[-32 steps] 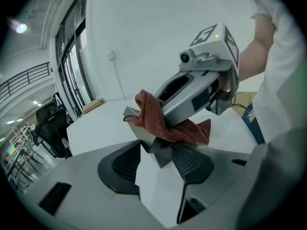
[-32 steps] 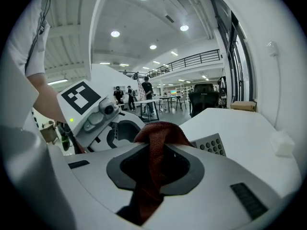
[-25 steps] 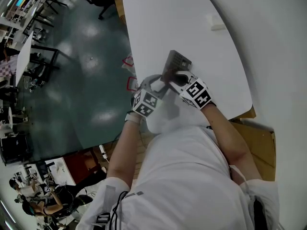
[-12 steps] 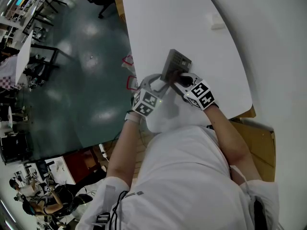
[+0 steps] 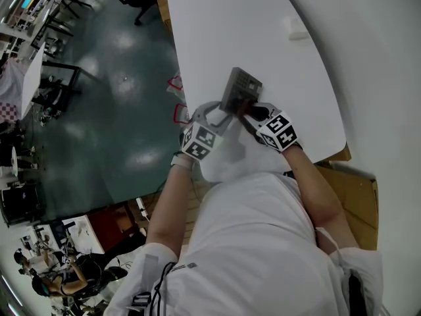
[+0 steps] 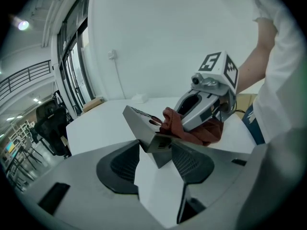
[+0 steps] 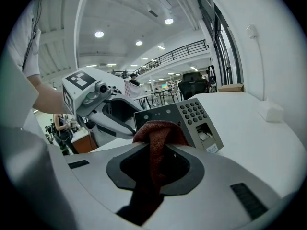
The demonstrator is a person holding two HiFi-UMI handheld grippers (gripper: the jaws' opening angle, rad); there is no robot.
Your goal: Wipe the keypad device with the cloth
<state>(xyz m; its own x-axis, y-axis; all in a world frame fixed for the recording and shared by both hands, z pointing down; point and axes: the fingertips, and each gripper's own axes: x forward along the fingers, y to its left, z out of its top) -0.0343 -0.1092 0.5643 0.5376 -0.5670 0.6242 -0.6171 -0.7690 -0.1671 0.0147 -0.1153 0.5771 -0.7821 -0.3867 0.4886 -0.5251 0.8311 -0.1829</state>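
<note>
The grey keypad device (image 5: pixel 239 88) stands tilted on the white table (image 5: pixel 217 25), its keys and small window facing right in the right gripper view (image 7: pixel 192 116). My left gripper (image 6: pixel 156 153) is shut on the device's (image 6: pixel 146 128) near lower corner. My right gripper (image 7: pixel 156 152) is shut on a dark red cloth (image 7: pixel 154 137), whose bunched end presses against the device's face. In the left gripper view the cloth (image 6: pixel 178 123) lies on the device's top face under my right gripper (image 6: pixel 204 104). From the head view the two grippers (image 5: pixel 220 118) meet at the device near the table's front edge.
A small white block (image 5: pixel 297 30) sits on the table's far right. The table edge runs close to my left gripper, with green floor (image 5: pixel 118 91) beyond. A cardboard box (image 5: pixel 355 189) stands at the right, below the table. Desks and chairs fill the far left.
My right gripper has shifted a little to the right and toward me across the device's face with the cloth. The left gripper and the device have stayed put.
</note>
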